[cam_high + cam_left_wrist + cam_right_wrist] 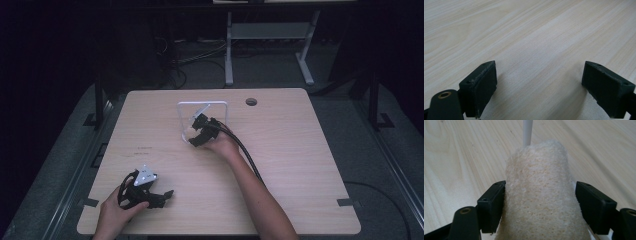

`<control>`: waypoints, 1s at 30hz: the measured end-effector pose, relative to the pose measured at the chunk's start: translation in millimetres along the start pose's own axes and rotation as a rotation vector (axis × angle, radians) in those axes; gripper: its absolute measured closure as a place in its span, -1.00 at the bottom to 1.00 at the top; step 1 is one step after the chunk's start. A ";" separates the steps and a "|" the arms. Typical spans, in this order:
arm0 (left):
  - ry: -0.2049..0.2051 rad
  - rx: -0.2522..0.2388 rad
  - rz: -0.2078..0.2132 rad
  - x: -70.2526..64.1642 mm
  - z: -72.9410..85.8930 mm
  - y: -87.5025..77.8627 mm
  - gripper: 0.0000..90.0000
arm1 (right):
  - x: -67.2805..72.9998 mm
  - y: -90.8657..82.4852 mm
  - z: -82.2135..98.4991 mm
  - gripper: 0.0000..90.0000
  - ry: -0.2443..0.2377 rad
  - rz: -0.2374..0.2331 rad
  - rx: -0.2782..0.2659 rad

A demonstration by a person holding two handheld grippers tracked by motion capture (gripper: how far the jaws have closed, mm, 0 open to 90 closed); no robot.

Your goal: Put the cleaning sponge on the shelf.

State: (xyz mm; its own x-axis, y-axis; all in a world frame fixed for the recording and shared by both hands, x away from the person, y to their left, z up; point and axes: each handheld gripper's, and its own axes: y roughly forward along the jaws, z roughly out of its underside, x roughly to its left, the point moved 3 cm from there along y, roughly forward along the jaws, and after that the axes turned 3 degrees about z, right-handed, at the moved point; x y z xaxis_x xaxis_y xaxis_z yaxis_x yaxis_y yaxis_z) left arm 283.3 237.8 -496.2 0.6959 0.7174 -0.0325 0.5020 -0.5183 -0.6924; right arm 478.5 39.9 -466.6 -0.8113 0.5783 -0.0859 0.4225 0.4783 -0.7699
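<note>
The right gripper (540,202) fingers flank a cream sponge (539,195), whose lower end is cut off; contact at the right finger is unclear. At lower left, the left gripper (167,193) fingers stand apart over the table (300,165).

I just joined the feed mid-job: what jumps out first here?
The right claw stands at a white wire frame near the table's middle, with a cream, spongy loofah-like piece between its jaws; the right jaw looks slightly clear of it. The left claw rests open near the table's near left corner, nothing between its jaws.
</note>
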 end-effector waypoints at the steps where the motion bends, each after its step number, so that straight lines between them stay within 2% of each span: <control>1: 0.001 0.000 0.000 0.0 0.0 0.0 -0.73 | 0.3 -1.6 -0.7 -0.44 0.002 -0.002 -0.008; 4: 0.000 0.000 0.000 0.0 0.0 0.0 -0.73 | 1.2 -6.9 -2.4 -0.44 -0.004 -0.003 -0.019; 12: 0.000 0.000 -0.001 0.0 0.0 0.1 -0.73 | 5.0 -40.5 -6.9 -0.44 -0.024 0.031 -0.068; 15: 0.002 0.002 0.001 0.1 0.0 0.0 -0.73 | 5.7 -53.0 -7.3 -0.39 -0.014 0.021 -0.091; 19: 0.001 0.002 0.000 0.1 0.0 -0.1 -0.73 | 9.4 -67.2 -4.8 -0.11 -0.001 -0.022 -0.121; 25: 0.002 0.002 0.000 0.1 0.0 -0.1 -0.73 | 18.2 -71.2 3.7 0.86 -0.013 -0.100 -0.093; 26: 0.001 0.002 0.000 0.0 0.0 0.0 -0.73 | 19.1 -70.1 4.9 0.95 -0.016 -0.107 -0.089; 30: 0.002 0.002 -0.001 0.2 0.0 0.0 -0.73 | 21.4 -62.7 10.3 1.00 -0.028 -0.121 -0.053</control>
State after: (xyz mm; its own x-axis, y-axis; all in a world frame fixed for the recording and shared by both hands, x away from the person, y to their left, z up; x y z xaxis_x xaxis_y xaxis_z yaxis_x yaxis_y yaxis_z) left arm 283.3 238.0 -496.2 0.6964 0.7170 -0.0309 0.5015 -0.5171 -0.6936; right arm 430.5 15.5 -426.6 -0.8681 0.4961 -0.0128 0.3411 0.5777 -0.7416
